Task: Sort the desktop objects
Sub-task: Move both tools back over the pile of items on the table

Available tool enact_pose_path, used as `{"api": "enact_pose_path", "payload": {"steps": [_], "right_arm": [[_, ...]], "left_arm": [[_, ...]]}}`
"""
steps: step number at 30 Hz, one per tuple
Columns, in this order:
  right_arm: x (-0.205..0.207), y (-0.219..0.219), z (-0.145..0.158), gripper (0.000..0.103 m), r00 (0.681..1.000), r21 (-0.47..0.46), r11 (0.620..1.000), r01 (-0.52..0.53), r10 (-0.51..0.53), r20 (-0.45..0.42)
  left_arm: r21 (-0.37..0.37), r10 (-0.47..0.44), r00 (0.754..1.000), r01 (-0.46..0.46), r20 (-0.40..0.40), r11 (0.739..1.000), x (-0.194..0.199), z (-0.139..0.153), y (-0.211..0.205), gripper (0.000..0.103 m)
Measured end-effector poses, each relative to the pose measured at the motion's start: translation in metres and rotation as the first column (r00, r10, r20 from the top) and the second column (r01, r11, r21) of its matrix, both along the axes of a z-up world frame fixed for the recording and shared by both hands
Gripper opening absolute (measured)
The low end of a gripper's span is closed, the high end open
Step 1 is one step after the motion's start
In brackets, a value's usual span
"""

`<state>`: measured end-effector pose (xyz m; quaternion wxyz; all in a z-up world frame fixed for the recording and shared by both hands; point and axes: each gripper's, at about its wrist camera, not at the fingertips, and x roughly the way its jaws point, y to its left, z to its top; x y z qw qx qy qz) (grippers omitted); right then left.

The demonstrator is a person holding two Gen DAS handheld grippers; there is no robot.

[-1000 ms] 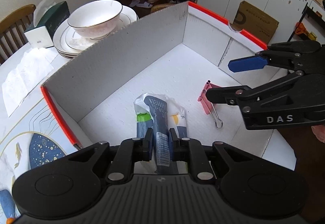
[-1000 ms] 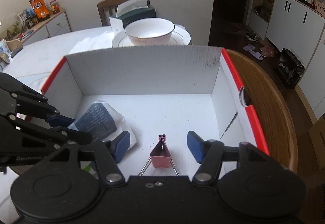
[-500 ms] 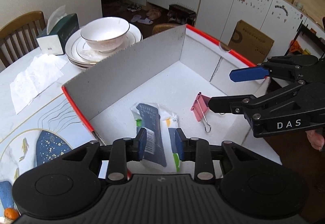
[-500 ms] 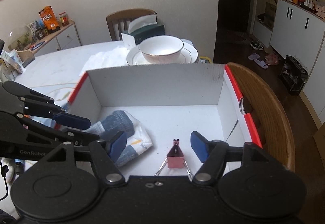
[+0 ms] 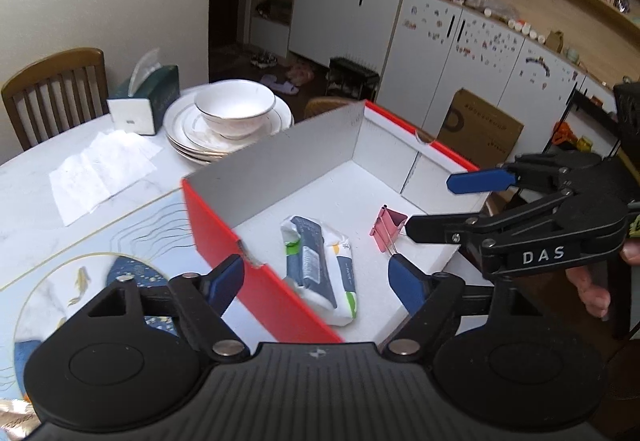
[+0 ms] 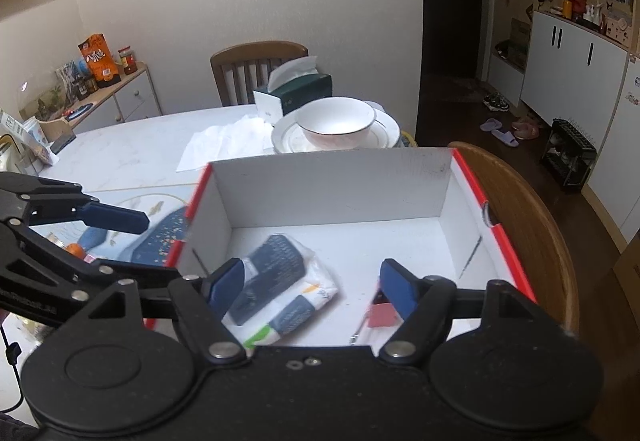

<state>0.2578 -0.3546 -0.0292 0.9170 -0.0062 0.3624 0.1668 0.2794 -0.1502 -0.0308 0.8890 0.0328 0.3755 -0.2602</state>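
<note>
White marble bench (image 5: 36,177) fills the left of both views, with a wooden chair (image 5: 52,89) behind it and cabinets (image 5: 460,53) along the far wall. Going from the left, a tissue box (image 5: 146,99) stands just beside a stack of plates (image 5: 188,139) that carries a bowl (image 5: 234,111), and a flat paper napkin (image 5: 100,169) lies in front of them. A blue placemat (image 5: 80,273) with fish lies on the near bench, touching the red outer wall of the box (image 5: 224,225). On the white floor of the box, towards its left side, lies a tissue pack (image 5: 320,265), blue and white with a green patch. To the right of it, apart from it, lies a pink clip (image 5: 386,227) with its wire handles pointing to the near side. The left claw (image 5: 320,281) hangs above the near left wall of the box, released, jaws wide and holding nothing; one finger is outside the wall, the other over the floor. The right claw (image 6: 310,283) hovers over the near edge, also released and empty, the pack under its left finger and the clip (image 6: 380,315) partly hidden under its right finger.
</note>
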Motion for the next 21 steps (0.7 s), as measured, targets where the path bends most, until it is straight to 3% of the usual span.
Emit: {"api": "enact_pose_path", "payload": {"steps": [6,9,16,21], "right_arm": [[-0.015,0.031,0.004,0.075,1.000,0.021,1.000,-0.011,0.011,0.003],[-0.021,0.047,0.004,0.076,1.000,0.025,1.000,-0.014,0.014,0.002],[-0.038,0.087,0.001,0.076,0.999,0.025,0.999,-0.031,0.032,-0.004],[-0.051,0.116,-0.004,0.076,0.998,0.027,0.998,-0.058,0.059,-0.015]], "left_arm": [[-0.033,0.025,1.000,-0.025,0.012,0.999,-0.017,0.009,0.037,0.086],[-0.028,0.028,0.999,-0.027,0.025,0.999,-0.027,0.011,0.054,0.086],[-0.013,0.060,0.997,-0.059,0.043,0.998,-0.052,0.009,0.104,0.100],[-0.009,0.093,0.995,-0.093,0.044,0.996,-0.067,0.004,0.139,0.102]]}}
